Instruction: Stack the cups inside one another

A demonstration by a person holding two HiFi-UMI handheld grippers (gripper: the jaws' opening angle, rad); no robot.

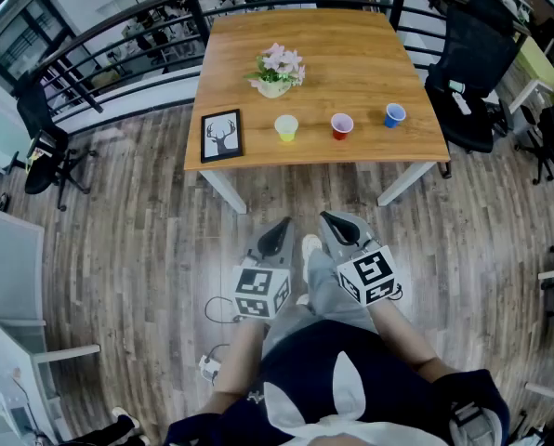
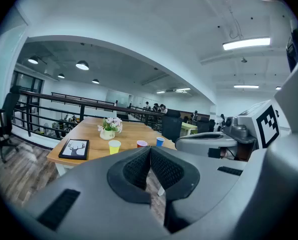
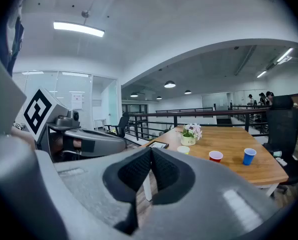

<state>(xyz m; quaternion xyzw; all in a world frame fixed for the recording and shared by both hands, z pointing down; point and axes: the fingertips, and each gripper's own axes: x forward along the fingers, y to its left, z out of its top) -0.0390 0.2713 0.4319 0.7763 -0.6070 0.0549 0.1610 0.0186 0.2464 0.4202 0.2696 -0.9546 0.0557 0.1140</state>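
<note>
Yellow cup [image 1: 286,127], red cup [image 1: 341,125] and blue cup [image 1: 394,115] stand apart along the table's [image 1: 351,54] front edge. Left gripper [image 1: 281,229] and right gripper [image 1: 334,221] hang over open floor, jaws closed, empty.

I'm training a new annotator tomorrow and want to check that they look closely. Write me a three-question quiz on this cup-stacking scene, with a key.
1. Multiple choice: which cup stands nearest the framed deer picture on the table? A) red B) yellow C) blue
2. True or false: the left gripper and the right gripper are both shut with nothing between the jaws.
3. Short answer: how many cups already sit inside another?

Key
1. B, the yellow cup.
2. True.
3. Zero: the yellow cup, red cup and blue cup stand apart in a row.
</note>
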